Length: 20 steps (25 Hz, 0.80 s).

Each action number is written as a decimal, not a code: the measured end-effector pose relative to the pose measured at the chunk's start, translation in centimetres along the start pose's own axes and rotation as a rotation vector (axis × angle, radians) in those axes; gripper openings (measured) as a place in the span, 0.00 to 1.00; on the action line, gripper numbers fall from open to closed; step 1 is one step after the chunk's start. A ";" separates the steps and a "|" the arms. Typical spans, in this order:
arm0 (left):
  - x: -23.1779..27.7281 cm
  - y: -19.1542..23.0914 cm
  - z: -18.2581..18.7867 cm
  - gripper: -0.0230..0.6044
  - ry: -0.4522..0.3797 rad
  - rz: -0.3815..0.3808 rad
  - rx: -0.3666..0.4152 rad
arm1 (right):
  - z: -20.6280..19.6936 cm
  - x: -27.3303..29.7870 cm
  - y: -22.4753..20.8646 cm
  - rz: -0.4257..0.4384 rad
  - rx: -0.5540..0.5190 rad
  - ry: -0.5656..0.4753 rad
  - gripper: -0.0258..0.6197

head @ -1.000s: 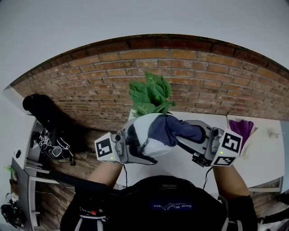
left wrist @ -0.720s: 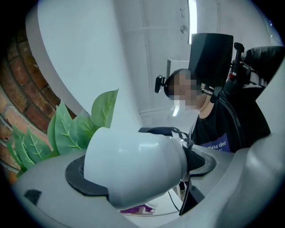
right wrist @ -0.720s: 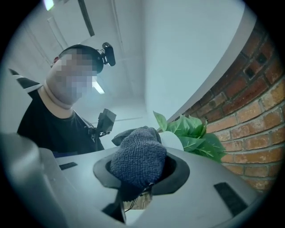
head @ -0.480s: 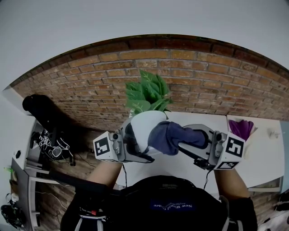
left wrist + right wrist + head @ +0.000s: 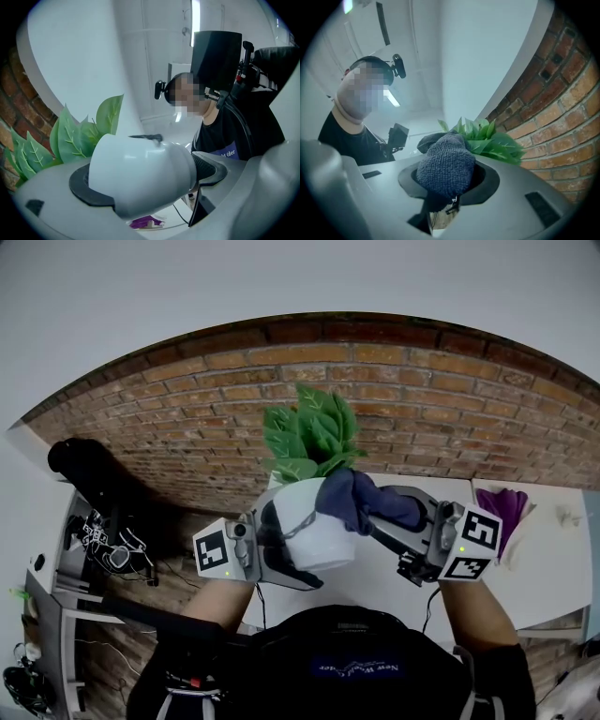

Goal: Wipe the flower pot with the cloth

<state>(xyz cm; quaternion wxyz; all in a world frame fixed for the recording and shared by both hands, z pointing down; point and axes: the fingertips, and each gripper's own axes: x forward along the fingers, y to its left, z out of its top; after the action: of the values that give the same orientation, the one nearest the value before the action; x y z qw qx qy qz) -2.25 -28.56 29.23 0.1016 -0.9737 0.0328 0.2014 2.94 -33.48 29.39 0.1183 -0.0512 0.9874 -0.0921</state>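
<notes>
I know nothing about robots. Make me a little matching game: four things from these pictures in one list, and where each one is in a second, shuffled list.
Things:
1. white rounded flower pot
2. dark blue knitted cloth
3. green broad-leaved plant
4. purple object

Places:
A. on the white table, at the right
B. between the jaws of the right gripper
C. sticking up out of the pot
D. between the jaws of the left gripper

Pairs: 1-D, 2-B, 3-C, 4-A.
</notes>
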 end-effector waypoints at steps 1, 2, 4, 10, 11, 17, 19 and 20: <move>0.1 0.0 -0.1 0.89 -0.002 0.009 0.009 | -0.4 -0.4 0.6 0.027 0.003 0.007 0.21; 0.2 0.1 -0.2 0.89 -0.004 0.018 0.018 | -0.9 -0.8 1.3 0.052 0.004 0.016 0.21; 0.1 0.3 -0.2 0.89 -0.006 0.027 0.029 | -1.9 -1.2 2.3 0.090 0.005 0.036 0.21; 0.2 0.3 -0.6 0.89 -0.008 0.032 0.038 | -3.5 -2.6 3.5 0.150 -0.012 0.068 0.21; 0.1 0.3 -0.3 0.89 -0.006 0.030 0.039 | -3.2 -2.5 3.1 0.129 -0.020 0.063 0.21; 2.1 -0.9 -1.4 0.89 0.154 -0.037 0.156 | -2.7 -3.6 -3.5 -0.172 -0.172 0.201 0.21; 2.7 -1.4 -2.5 0.89 0.239 -0.061 0.211 | -3.4 -3.4 -4.3 -0.205 -0.245 0.282 0.21; 2.7 -1.5 -2.9 0.89 0.274 -0.071 0.233 | -3.7 -2.9 -4.3 -0.207 -0.266 0.305 0.21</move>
<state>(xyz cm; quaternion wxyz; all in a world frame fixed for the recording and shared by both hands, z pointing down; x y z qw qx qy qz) 1.53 -27.79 31.00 0.2156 -0.9741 0.0348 0.0580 5.22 -36.67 34.38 -0.0505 -0.1529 0.9867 0.0206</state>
